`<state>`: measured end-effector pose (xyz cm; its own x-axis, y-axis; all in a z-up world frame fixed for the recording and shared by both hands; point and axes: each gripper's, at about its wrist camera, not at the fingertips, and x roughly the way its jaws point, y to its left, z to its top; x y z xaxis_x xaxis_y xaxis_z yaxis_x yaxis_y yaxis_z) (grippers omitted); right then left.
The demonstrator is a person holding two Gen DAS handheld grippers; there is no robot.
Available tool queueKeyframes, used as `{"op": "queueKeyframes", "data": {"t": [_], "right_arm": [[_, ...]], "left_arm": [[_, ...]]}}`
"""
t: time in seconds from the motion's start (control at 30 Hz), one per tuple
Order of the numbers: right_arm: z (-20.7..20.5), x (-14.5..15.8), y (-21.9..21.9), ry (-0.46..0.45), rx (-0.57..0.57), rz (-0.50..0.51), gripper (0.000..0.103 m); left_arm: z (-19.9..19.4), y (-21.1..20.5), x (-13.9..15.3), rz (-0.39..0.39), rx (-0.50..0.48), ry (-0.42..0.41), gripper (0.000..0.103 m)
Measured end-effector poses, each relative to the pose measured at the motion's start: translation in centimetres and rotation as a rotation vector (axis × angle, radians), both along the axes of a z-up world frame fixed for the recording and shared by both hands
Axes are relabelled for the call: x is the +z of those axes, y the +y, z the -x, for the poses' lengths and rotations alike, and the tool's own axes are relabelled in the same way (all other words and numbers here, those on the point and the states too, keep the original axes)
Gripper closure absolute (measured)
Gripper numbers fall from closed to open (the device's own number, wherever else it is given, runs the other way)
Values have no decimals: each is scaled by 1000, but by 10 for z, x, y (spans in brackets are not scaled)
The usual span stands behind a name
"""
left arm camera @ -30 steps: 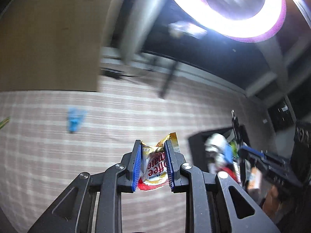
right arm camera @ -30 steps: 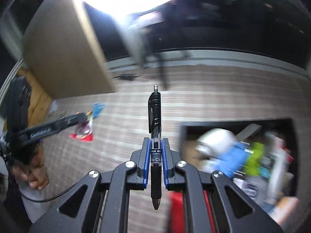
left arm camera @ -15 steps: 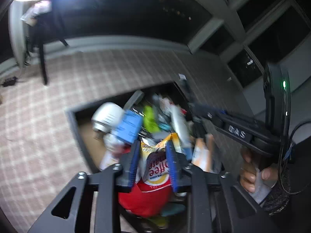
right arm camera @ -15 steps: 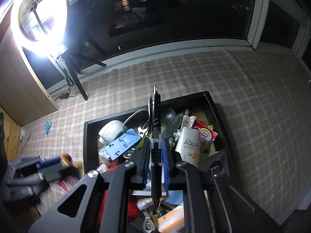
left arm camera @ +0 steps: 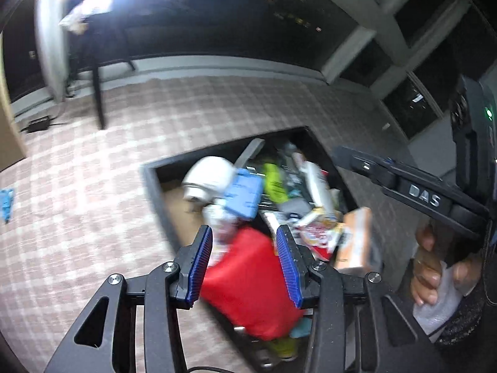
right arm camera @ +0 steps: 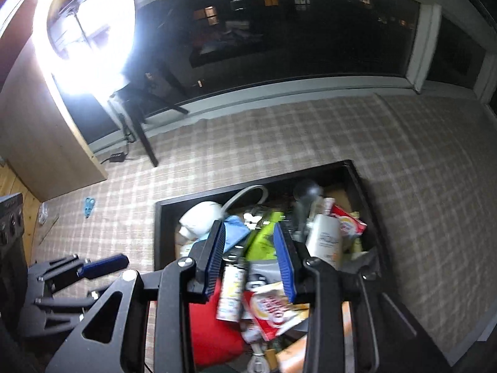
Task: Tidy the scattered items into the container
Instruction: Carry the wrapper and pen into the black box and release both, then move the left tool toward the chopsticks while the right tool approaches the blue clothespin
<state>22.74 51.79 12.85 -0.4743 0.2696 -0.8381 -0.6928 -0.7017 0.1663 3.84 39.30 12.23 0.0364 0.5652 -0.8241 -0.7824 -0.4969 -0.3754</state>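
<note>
A black box (left arm camera: 152, 183) on the checked carpet is full of mixed items; it also shows in the right wrist view (right arm camera: 159, 217). My left gripper (left arm camera: 245, 242) is open and empty above the box's near left part, over a red pouch (left arm camera: 248, 279). The coffee sachet (left arm camera: 316, 233) lies in the box; it also shows in the right wrist view (right arm camera: 273, 307). My right gripper (right arm camera: 250, 242) is open and empty above the box. The black pen is not visible among the items. A small blue item (left arm camera: 6, 202) lies on the carpet to the left; it also shows in the right wrist view (right arm camera: 89, 205).
In the box are a white round object (right arm camera: 200, 217), a white bottle (right arm camera: 323, 242), a green packet (right arm camera: 264, 236) and a blue pack (left arm camera: 243, 194). A ring light on a stand (right arm camera: 80, 31) and a wooden cabinet (right arm camera: 40, 143) stand at the back left. Dark windows run along the far wall.
Both grippers have opened over the box. The left let go of the coffee sachet, now lying in the box. The right let go of the black pen.
</note>
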Motion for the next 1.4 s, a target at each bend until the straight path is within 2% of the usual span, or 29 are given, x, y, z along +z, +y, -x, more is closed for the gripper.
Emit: {"op": "queueKeyframes", "data": {"t": [0.3,0.53,0.77,1.07,1.23,1.4], "right_arm": [[70,-10,-45,-8,141,31,71],[118,-14,-94,-18,233,31,71],[170,-9,-157,-26,291,39,71],[250,-31,-230,-72,307,64,71],[292,-57,-248,-98,266,97,71],[326,-81,-249,-114,219,163,71]], "left_arm": [[94,-102,-14,40,219,23,63],[151,-198,-14,100,346,96,63],[194,-287,-17,190,319,186,63],[263,-383,-34,284,217,214,61],[302,-413,-53,333,183,202,61],[332,-417,-84,379,105,199,60]]}}
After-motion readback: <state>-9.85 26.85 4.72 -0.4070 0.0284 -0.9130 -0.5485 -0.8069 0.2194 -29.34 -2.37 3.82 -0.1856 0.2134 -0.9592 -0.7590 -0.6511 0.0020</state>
